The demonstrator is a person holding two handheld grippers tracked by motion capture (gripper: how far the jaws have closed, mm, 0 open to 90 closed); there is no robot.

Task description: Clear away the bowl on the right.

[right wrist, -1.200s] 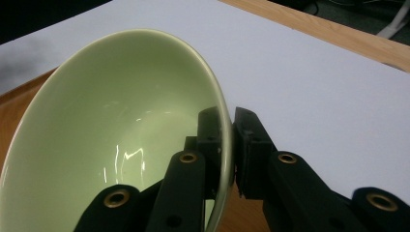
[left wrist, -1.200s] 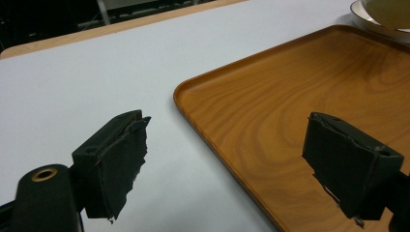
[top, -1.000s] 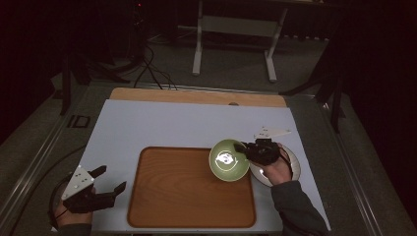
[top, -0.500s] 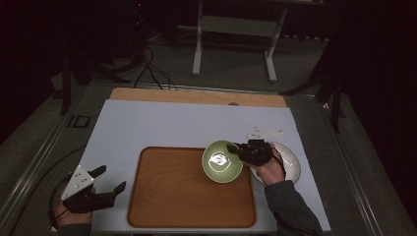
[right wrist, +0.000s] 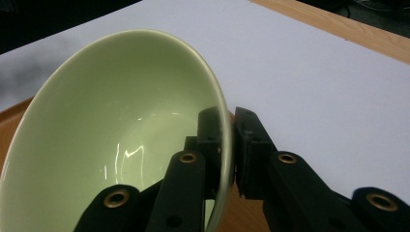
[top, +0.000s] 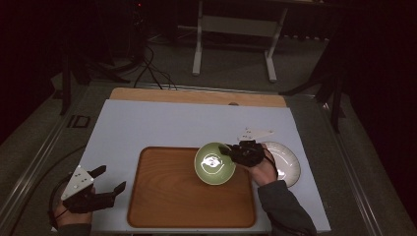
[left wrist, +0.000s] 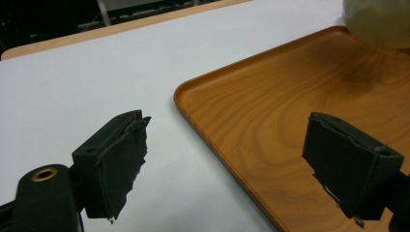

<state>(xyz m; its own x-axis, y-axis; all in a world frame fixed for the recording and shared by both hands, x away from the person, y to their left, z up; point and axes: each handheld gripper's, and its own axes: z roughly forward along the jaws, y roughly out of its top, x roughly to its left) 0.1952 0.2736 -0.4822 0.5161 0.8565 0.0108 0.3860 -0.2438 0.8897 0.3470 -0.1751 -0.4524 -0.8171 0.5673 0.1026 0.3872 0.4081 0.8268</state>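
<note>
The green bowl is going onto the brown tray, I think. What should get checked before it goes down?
1. Right gripper clamped on the green bowl rim: ok.
2. Bowl over the wooden tray: ok, above its right part.
3. Tray floor bare under the bowl: ok.
4. Left gripper out of the way: ok, open, beside the tray's left edge.
5. Bowl height above the tray: cannot tell.
6. White plate clear of the bowl: ok, off to the right.

A white plate (top: 287, 162) lies on the pale table (top: 162, 123), just right of the wooden tray (top: 167, 196).
</note>
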